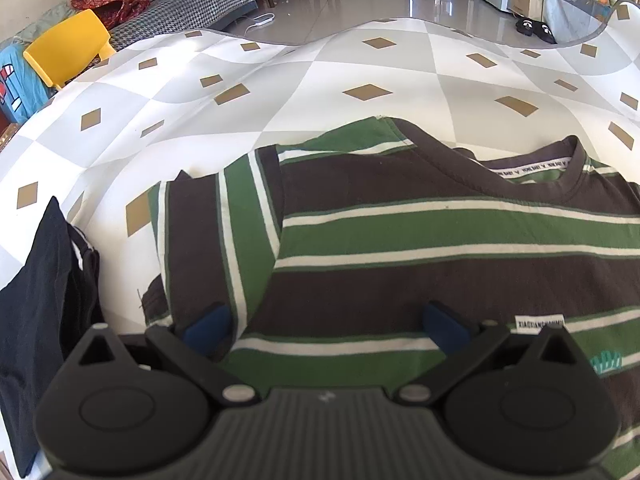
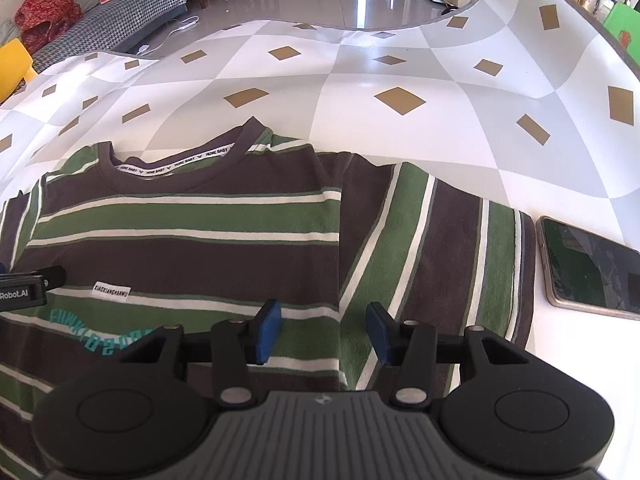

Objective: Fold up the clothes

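The left claw stands with its blue-padded jaws wide apart and nothing gripped between them; it hangs over the striped shirt, spanning the seam where the near sleeve meets the body. Whether the pads touch the cloth cannot be told. The right claw has its jaws apart as well, at a narrower gap, with no fold pinched between the pads; it sits above the seam between the shirt body and the far sleeve. The shirt, brown with green and white stripes, lies flat and face up on the worktop, directly beneath and ahead of both claws, its collar ahead of the claws at the far end, both sleeves spread outward. A white label and teal lettering lie on the chest to the left of the right claw. Part of the left claw's housing shows at the left edge of the right wrist view. To the right of the right claw, just beside the sleeve cuff, a phone lies flat, screen up. To the left of the left claw, near the other sleeve, sits a dark garment. The worktop carries a white and grey chequered cover with tan diamonds. Beyond its far edge stand a yellow chair and a sofa.
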